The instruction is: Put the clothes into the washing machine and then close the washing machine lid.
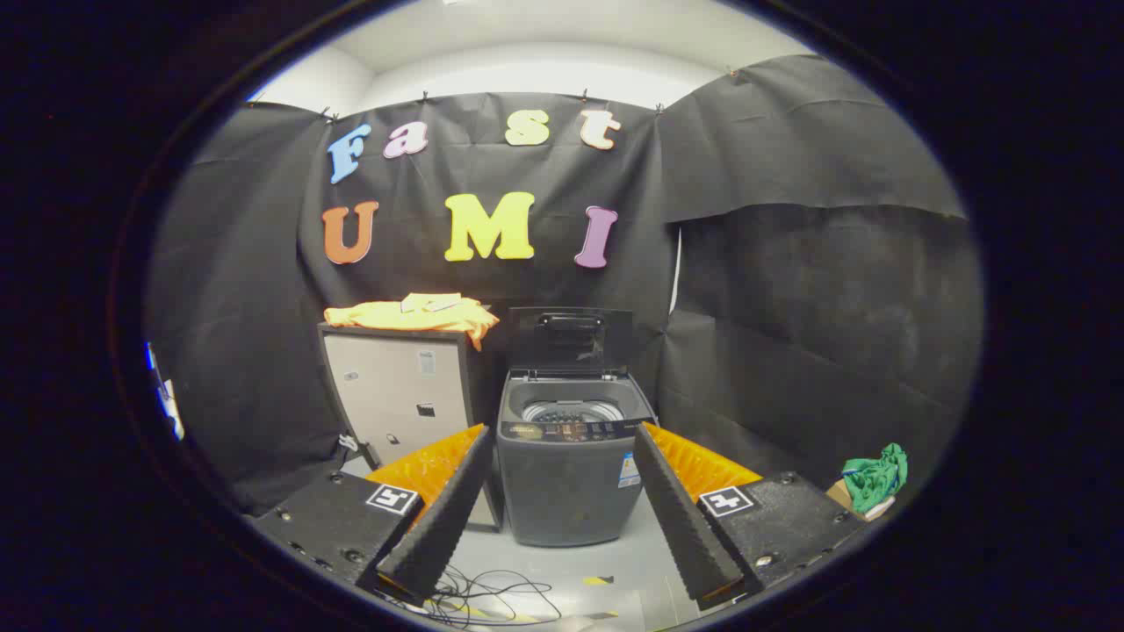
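A grey top-loading washing machine (566,474) stands on the floor ahead, between and beyond my fingers. Its lid (571,338) is raised upright, and the drum opening (572,411) shows below it. An orange-yellow garment (413,316) lies spread on top of a pale cabinet (399,399) just left of the machine. My gripper (562,443) is open, well short of both, with nothing between its fingers.
A green cloth (874,478) sits on a small box on the floor at the right, by the booth wall. Loose black cables (487,597) lie on the grey floor just below my fingers. Black cloth walls close in the booth on all sides.
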The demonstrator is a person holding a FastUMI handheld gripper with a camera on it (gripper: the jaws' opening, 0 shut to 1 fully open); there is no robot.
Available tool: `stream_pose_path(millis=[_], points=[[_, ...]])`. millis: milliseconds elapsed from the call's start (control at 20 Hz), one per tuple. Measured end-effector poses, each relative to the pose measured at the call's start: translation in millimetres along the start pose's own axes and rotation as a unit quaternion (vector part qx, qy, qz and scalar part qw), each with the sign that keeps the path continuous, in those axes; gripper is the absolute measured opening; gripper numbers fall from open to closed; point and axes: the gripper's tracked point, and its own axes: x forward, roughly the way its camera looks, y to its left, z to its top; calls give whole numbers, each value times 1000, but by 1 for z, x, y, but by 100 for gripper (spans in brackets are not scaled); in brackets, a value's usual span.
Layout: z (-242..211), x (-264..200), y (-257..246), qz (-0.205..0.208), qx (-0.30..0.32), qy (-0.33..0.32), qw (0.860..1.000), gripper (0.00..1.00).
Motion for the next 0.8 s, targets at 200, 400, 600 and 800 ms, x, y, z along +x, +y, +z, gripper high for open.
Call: stream_pose_path(millis=[200, 400, 600, 800], points=[[2, 4, 11, 9, -3, -2, 1000, 100], [6, 4, 18, 9, 0, -4, 1000, 100], [7, 8, 28, 10, -4, 2, 1000, 100], [24, 18, 39, 10, -9, -1, 1000, 100]])
